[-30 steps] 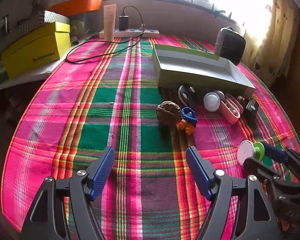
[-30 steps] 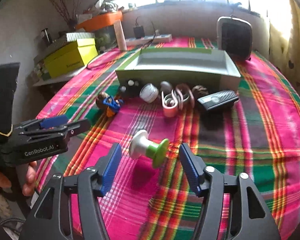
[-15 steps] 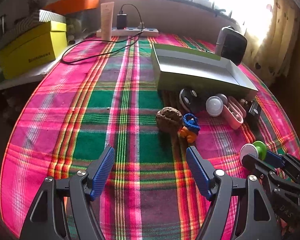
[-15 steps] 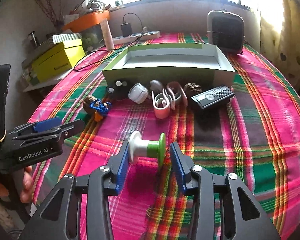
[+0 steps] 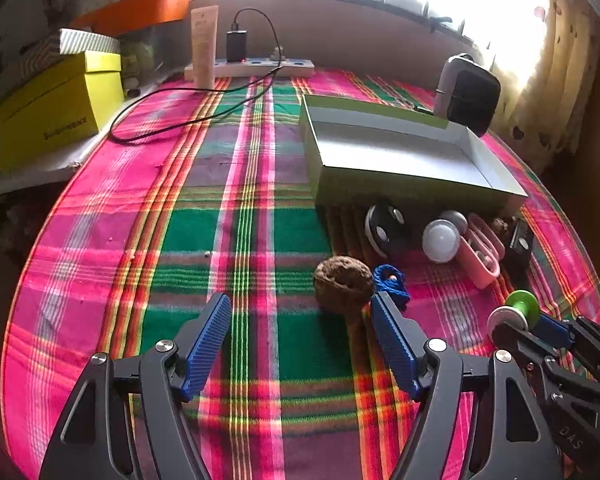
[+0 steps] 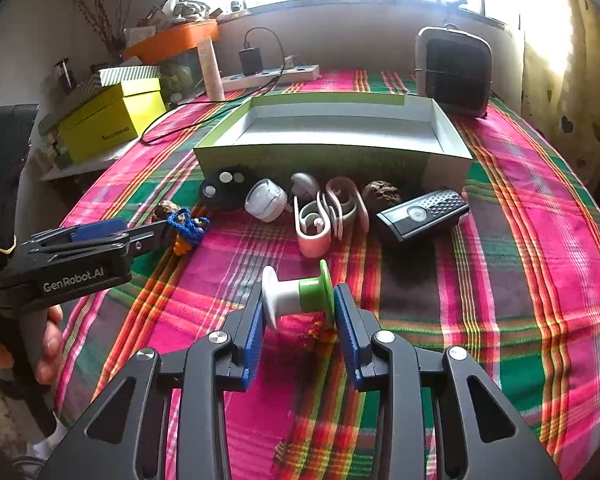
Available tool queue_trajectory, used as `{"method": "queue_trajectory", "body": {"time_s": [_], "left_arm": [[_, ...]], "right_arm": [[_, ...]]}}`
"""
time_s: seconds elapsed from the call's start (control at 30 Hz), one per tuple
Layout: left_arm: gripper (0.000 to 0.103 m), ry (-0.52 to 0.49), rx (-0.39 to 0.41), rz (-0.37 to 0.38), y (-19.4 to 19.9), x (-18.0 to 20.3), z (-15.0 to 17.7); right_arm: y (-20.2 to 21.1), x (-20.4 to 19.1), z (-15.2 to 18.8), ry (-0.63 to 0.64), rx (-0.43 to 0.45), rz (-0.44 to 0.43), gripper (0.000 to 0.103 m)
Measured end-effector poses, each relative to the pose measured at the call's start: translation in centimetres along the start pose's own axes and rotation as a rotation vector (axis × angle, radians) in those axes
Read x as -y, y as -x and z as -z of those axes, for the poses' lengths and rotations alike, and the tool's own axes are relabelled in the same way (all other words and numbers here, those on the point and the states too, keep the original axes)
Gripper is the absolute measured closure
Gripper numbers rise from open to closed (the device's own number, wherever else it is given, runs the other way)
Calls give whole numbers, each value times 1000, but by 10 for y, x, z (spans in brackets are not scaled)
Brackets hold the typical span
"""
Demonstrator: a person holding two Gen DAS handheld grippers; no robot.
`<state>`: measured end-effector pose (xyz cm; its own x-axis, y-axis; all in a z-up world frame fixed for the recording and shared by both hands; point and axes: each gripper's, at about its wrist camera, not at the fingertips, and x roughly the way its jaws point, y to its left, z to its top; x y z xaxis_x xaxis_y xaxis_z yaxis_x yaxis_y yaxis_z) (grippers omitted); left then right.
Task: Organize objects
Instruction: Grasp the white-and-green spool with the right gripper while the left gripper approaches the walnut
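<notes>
Right claw (image 6: 298, 312) has just closed on the white-and-green spool (image 6: 298, 294) (left claw (image 5: 300, 344) gapes empty); lift straight, keeping flanges square, toward the tray (image 6: 448, 136).

Two fisheye views mounted on the wrists, each aimed forward and downward along its own gripper fingers, the desk (image 5: 100, 240) seen close from above, left view set further left, open box (image 5: 400, 152) and spool (image 6: 296, 294) shared by both views, window wall faced
</notes>
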<state>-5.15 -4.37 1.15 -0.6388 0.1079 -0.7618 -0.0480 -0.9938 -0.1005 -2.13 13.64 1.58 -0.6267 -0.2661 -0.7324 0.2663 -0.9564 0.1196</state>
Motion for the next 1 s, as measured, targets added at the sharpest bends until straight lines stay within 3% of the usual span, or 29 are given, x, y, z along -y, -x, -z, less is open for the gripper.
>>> {"method": "queue_trajectory", "body": {"time_s": [0.33, 0.7, 1.0], "left_arm": [[36, 9, -7, 7, -13, -3, -13], [54, 17, -8, 37, -11, -9, -13], [55, 2, -6, 41, -8, -10, -10]], "right_arm": [[-8, 2, -8, 11, -4, -9, 68], [-12, 2, -14, 10, -7, -14, 68], [-12, 2, -14, 16, -8, -10, 68]]}}
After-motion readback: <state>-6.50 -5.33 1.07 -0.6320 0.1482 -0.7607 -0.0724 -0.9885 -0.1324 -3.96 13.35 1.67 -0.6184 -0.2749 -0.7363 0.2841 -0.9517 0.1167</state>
